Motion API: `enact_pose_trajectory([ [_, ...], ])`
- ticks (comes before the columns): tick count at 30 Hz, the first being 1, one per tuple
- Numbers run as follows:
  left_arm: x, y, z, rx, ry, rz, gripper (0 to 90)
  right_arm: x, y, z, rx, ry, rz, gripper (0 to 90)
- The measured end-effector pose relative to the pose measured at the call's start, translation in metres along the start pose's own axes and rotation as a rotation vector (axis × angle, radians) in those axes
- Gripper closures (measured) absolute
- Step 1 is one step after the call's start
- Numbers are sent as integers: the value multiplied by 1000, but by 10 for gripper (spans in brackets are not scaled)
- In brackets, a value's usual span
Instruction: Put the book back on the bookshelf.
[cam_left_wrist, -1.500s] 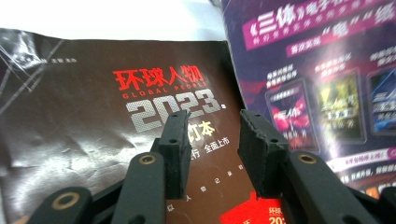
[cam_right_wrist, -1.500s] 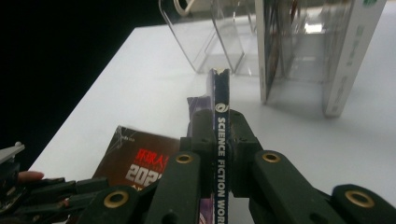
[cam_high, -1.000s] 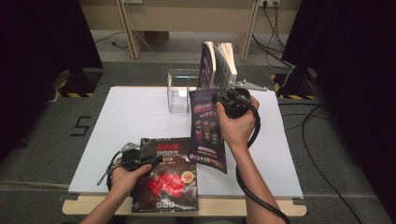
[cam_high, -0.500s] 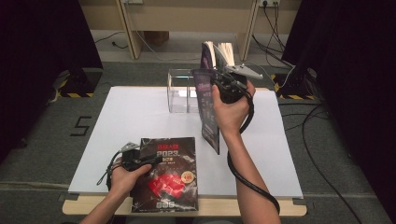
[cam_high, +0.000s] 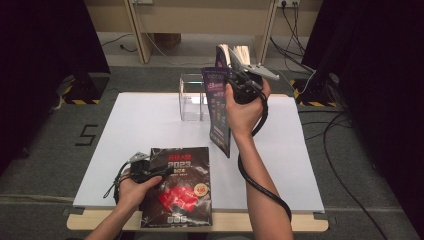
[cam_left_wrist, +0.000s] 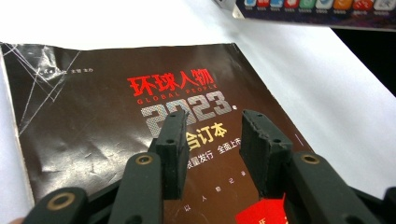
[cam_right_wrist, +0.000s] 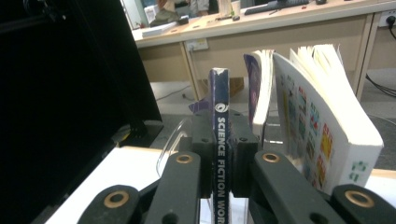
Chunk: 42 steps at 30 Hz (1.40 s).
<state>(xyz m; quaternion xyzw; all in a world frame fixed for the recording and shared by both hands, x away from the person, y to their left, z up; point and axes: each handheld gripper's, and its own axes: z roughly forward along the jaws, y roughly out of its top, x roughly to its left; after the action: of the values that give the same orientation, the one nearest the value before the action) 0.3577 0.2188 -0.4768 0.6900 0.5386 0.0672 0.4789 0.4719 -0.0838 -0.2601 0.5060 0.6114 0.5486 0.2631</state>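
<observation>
Nearest us, our left gripper (cam_high: 150, 167) rests with fingers open over the dark magazine (cam_high: 179, 187), still flat on the table (cam_high: 140, 125). Farther off, our right gripper (cam_high: 239, 80) clamps the purple magazine (cam_high: 218, 110) upright, not yet inside the clear stand (cam_high: 192, 97) beside two books (cam_right_wrist: 322, 116).

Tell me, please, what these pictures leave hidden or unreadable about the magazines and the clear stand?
- Held magazine: right gripper view gives its spine alone; the right gripper covers the lower lettering.
- Flat magazine: left gripper view, bottom cut off, partly behind the left gripper.
- Clear stand: high view, its right part behind the held magazine.
</observation>
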Motion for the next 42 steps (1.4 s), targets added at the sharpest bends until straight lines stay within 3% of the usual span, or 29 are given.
enact_pose_trajectory([
  [14,0,0,1,0,-2,2,608,-3,4,15,-37,-19,24,844],
  [25,0,0,1,0,-5,3,609,-1,9,21,-50,-34,11,844],
  [42,1,-1,2,11,-2,4,612,-5,15,49,-80,-55,1,844],
])
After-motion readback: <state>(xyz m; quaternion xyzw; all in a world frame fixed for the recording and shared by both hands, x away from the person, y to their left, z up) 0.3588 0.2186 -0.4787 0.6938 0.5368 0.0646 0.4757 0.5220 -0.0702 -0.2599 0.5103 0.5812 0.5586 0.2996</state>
